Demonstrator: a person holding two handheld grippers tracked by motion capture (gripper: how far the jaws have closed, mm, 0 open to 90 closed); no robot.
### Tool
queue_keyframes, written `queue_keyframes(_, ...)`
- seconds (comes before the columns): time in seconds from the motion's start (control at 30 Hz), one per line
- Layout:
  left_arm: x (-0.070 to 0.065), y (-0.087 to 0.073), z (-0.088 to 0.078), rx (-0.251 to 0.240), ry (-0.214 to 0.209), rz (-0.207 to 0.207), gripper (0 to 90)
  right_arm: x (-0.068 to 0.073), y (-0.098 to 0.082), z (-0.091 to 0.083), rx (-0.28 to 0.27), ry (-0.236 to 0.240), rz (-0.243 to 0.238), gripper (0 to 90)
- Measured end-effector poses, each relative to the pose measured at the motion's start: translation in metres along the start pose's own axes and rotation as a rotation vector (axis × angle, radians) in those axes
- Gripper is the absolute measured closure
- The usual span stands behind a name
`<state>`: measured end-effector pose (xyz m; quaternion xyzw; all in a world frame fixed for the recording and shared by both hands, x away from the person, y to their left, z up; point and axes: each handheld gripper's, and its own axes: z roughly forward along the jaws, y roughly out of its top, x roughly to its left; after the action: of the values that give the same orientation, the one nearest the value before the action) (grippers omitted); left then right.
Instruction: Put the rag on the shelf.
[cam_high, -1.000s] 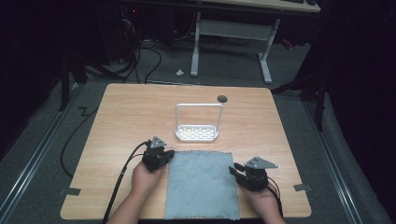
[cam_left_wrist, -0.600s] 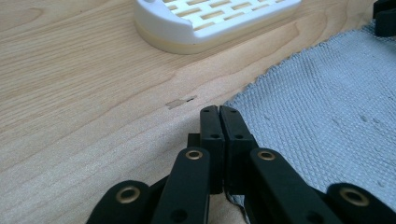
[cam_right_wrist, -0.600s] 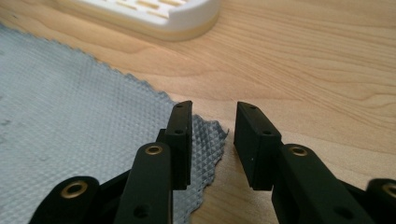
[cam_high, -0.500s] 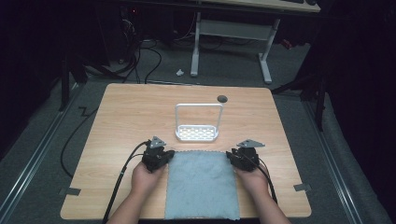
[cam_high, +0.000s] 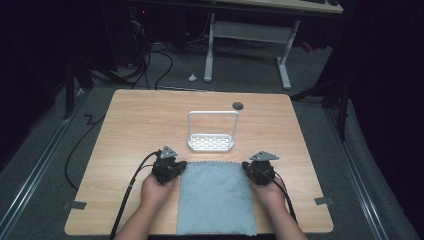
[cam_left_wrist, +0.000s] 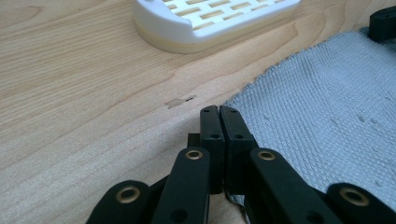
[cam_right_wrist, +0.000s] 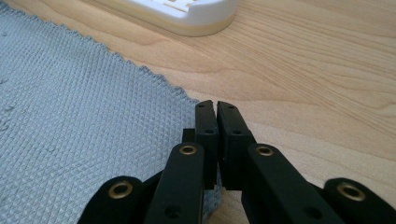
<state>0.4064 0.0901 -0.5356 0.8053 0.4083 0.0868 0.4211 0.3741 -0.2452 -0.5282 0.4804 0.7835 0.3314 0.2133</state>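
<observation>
Nearest us, at the bottom centre of the high view, the grey cloth (cam_high: 216, 197) lies flat on the wooden table (cam_high: 130, 130), its near edge at the table's front. Our two hands come in at the bottom of that frame and sit at the cloth's far corners. The left gripper (cam_left_wrist: 219, 111) has its jaws pressed together at the cloth's left far corner; in the left gripper view the fabric runs in beneath the jaws, so we judge it pinched on the corner. The right gripper (cam_right_wrist: 216, 106) stands the same way at the right far corner, jaws closed with the scalloped edge tucked between them.

The step in hand looks like lifting the far edge, probably to fold or carry the cloth. To do it well we should raise both corners together and level, keeping the edge taut between the grippers so neither corner slips free, and check that each pinch holds fabric rather than bare wood.

Farther up, at the centre of the high view, the white rack (cam_high: 211, 142) stands just beyond the cloth's far edge; we should clear it while lifting.
</observation>
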Motion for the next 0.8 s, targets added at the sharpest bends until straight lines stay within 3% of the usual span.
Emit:
queue_keyframes(0.1,0.000,0.000,0.000,0.001,-0.003,0.000,88.6,-0.001,0.000,0.000,-0.002,0.007,0.010,89.4)
queue_keyframes(0.27,0.001,0.000,-0.001,0.006,-0.017,0.004,88.9,0.004,-0.002,-0.007,-0.046,0.020,-0.019,89.5)
queue_keyframes(0.37,0.000,-0.001,-0.002,-0.008,-0.023,0.017,89.2,0.006,-0.004,-0.013,-0.076,0.038,-0.011,89.5)
queue_keyframes(0.5,-0.003,-0.002,-0.009,-0.051,-0.020,0.052,89.3,0.007,-0.004,-0.022,-0.122,0.058,-0.003,89.5)
queue_keyframes(0.63,-0.004,-0.004,-0.024,-0.152,-0.057,0.011,89.2,0.011,-0.002,-0.033,-0.167,0.067,0.000,89.5)
queue_keyframes(0.8,-0.012,0.002,-0.047,-0.243,-0.040,0.044,89.3,0.016,0.002,-0.045,-0.224,0.056,-0.009,89.5)
